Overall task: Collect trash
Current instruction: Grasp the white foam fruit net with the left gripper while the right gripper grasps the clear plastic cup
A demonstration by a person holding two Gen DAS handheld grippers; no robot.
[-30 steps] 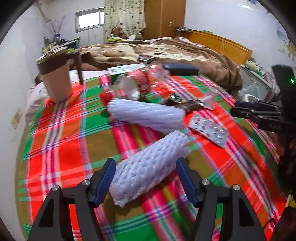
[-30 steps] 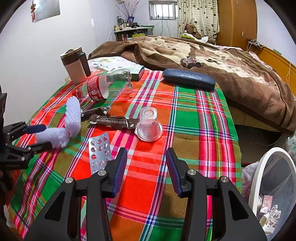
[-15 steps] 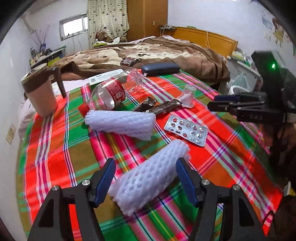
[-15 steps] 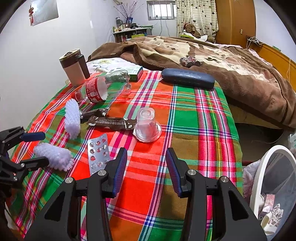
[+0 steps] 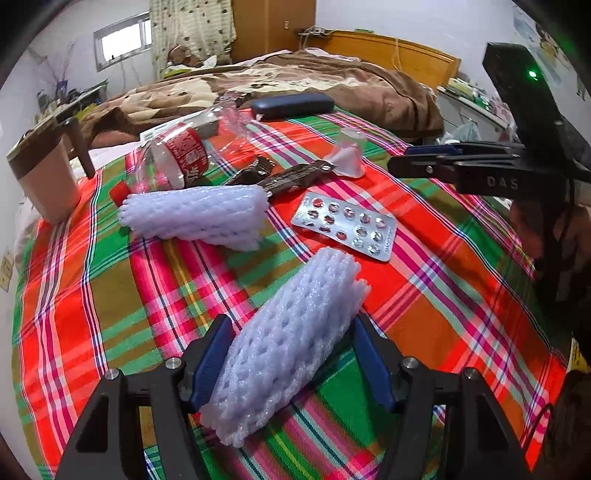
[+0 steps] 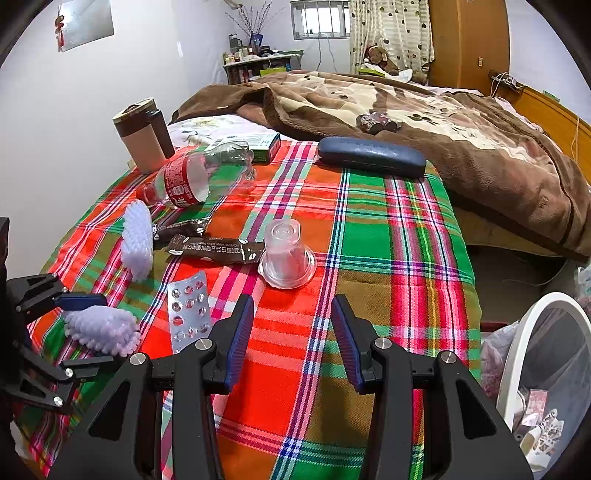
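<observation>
Plaid cloth (image 5: 110,295) — left gripper (image 5: 291,362) closing around foam sleeve (image 5: 288,343).

Bright, even daylight from the far window (image 6: 319,19); soft shadows, strong fisheye bending and dark corners, slight blur far off.

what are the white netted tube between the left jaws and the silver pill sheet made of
Netted tube: looks like soft expanded foam mesh, matte white; its open lattice and puffy ribs suggest that. Pill sheet: likely foil-backed plastic blister, shiny silver with domed pockets.
</observation>
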